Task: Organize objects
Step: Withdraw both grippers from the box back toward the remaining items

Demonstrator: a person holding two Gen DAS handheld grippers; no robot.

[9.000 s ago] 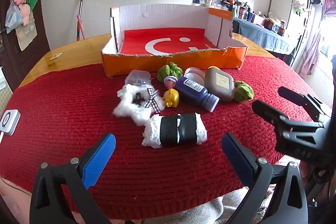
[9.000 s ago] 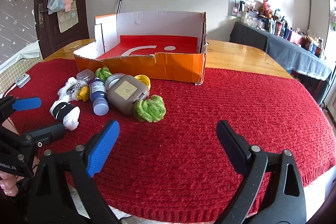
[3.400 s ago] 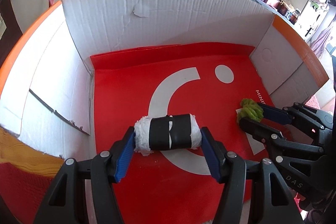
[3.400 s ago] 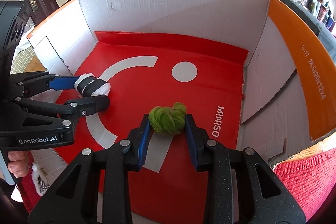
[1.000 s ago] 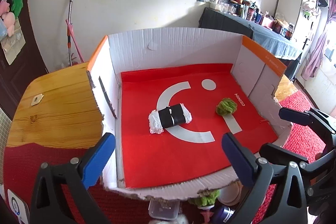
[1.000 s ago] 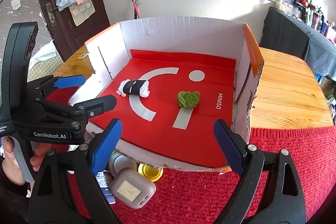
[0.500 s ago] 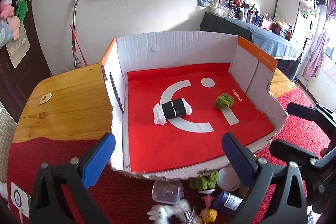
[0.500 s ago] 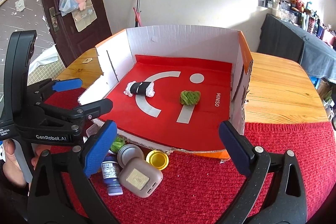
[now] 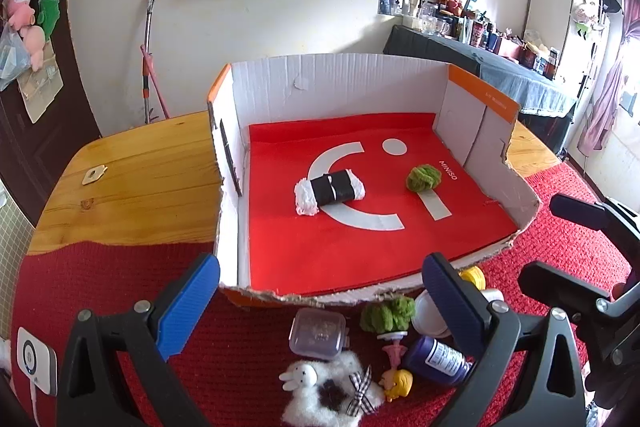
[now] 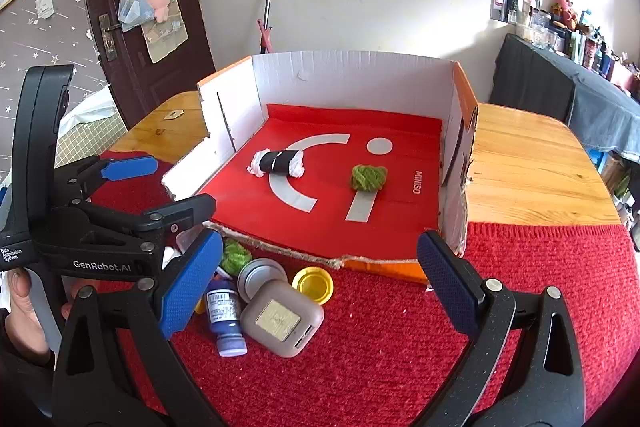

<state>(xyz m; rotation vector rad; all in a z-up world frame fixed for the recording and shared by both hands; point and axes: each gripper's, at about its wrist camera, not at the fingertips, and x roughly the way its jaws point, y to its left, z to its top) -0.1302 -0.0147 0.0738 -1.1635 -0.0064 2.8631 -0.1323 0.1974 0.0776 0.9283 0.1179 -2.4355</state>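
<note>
The cardboard box (image 9: 344,83) sits on the far half of the table, its walls white inside and orange outside, its floor a red sheet with white markings. Its near wall is torn low and ragged. Two things lie in it, well apart from each other: a white roll banded in black (image 9: 330,191) towards the left of the floor, lying across the white arc, and a green yarn ball (image 9: 423,177) to its right, at the top of the white bar.

Everything else waits outside on the red knitted cloth (image 10: 400,347), bunched just in front of the torn near wall. From the right wrist view I can pick out a second green yarn ball (image 10: 234,254) close against the box, a round grey-lidded tin (image 10: 261,277), a yellow lid (image 10: 313,285), a purple bottle (image 10: 225,315) lying on its side, and a taupe case (image 10: 282,318) nearest of all. The left wrist view adds a clear plastic tub (image 9: 318,333) and a white fluffy bunny (image 9: 328,393) with a checked bow.

The left gripper (image 9: 320,301) hangs above the near edge of the box with its blue pads spread wide and nothing between them. The right gripper (image 10: 318,285) has just been opening; its jaws stand wide apart over the pile, holding nothing.
</note>
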